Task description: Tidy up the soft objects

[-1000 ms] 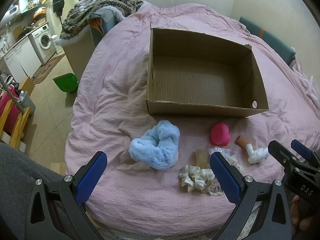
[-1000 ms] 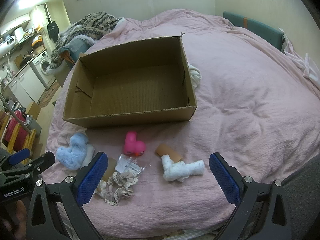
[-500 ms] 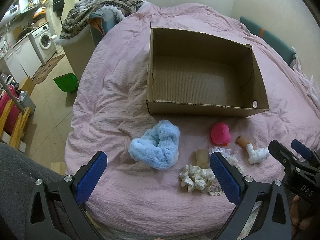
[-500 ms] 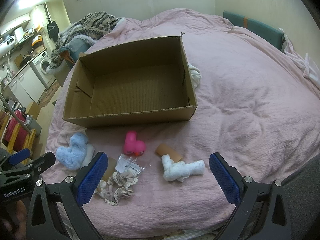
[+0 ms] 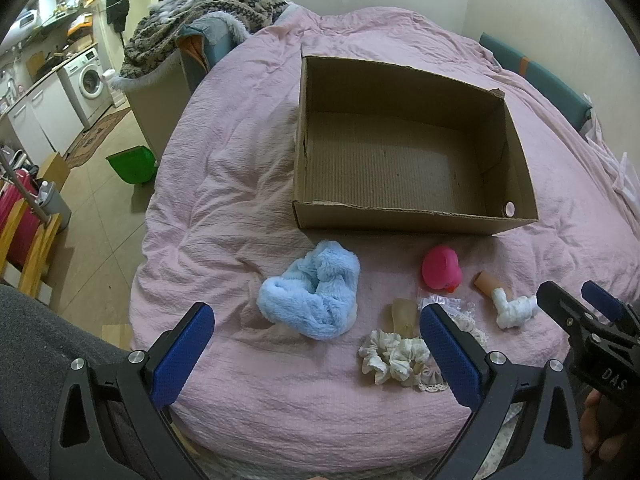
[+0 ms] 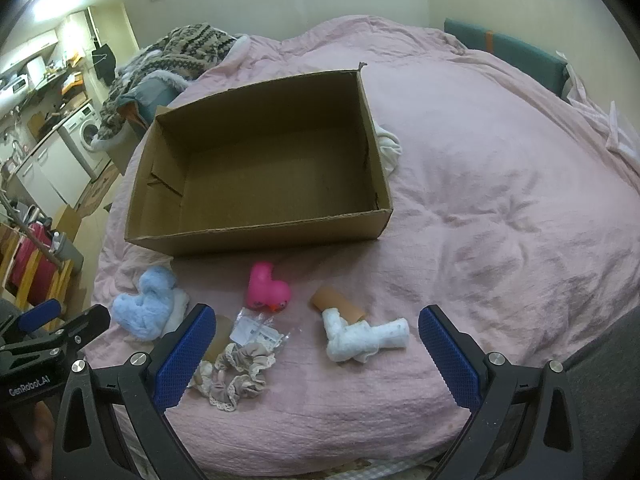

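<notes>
Soft objects lie in a loose row on the pink bed point(image 5: 224, 184), on the near side of the empty cardboard box point(image 5: 516, 152). In the left wrist view, the left hand-held gripper point(image 5: 316, 344) hangs wide apart and empty; the blue plush point(image 5: 310, 300) sits at its 12 o'clock, just ahead between the fingers, its long axis running from 8 to 2 o'clock. The cream scrunchies point(image 5: 394, 358) touch the right finger's edge, and the pink duck point(image 5: 440, 268) is at 1 o'clock.

In the right wrist view, the right hand-held gripper point(image 6: 314, 346) is also spread wide and empty; the white rolled cloth point(image 6: 366, 336) lies at its 12 o'clock, long axis from 9 to 3 o'clock. The scrunchie pile point(image 6: 236, 372) rests by its left finger. Judging by this, the left is nearer the plush, the right nearer the cloth
</notes>
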Action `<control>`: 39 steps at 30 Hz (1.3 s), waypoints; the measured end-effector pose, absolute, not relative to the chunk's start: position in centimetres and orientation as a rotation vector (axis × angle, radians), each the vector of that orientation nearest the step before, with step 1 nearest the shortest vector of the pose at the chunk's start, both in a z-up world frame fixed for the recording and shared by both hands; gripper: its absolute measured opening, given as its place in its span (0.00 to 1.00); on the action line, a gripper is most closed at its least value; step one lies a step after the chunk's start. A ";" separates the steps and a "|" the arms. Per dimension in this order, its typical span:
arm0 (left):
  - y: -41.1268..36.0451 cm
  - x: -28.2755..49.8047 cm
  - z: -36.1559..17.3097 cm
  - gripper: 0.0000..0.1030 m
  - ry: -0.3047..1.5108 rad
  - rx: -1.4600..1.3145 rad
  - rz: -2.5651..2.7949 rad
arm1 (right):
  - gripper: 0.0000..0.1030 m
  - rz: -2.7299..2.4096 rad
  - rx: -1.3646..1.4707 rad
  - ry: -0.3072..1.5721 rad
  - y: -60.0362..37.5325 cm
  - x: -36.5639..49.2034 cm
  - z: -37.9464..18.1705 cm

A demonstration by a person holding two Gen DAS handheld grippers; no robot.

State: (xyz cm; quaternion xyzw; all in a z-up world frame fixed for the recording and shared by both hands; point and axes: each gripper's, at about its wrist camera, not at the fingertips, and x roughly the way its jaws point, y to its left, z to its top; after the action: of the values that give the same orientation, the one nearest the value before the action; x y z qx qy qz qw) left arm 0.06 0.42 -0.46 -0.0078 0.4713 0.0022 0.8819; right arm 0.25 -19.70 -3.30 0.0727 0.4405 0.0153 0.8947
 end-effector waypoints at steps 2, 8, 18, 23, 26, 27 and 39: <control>0.5 0.0 -0.6 0.99 0.982 -0.017 0.004 | 1.00 0.031 0.150 0.915 -19.8 0.4 -3.7; 0.4 -0.2 -1.1 0.99 0.985 -0.017 0.006 | 1.00 0.033 0.151 0.915 -19.6 0.4 -3.6; 1.1 0.3 -0.9 0.99 1.004 -0.038 0.019 | 1.00 0.069 0.330 0.992 -22.9 2.2 -3.1; 1.5 0.6 -1.0 0.99 1.021 -0.059 0.030 | 0.94 0.042 0.493 1.128 -26.9 4.7 -4.7; 1.6 0.9 -1.0 0.99 1.033 -0.060 0.035 | 0.82 0.034 0.564 1.259 -27.9 5.5 -7.4; 1.8 1.2 -1.1 0.99 1.045 -0.069 0.037 | 0.82 0.036 0.573 1.293 -27.8 5.6 -8.2; 3.8 4.9 -2.3 0.99 1.158 -0.129 0.099 | 0.78 0.094 0.321 1.469 -20.1 5.7 -12.8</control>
State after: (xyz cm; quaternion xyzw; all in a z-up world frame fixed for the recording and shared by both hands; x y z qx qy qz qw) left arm 4.85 3.82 -2.27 -0.0610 0.5466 0.0468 0.8339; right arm 5.66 -20.06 -12.77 0.1458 0.6669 0.0425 0.7295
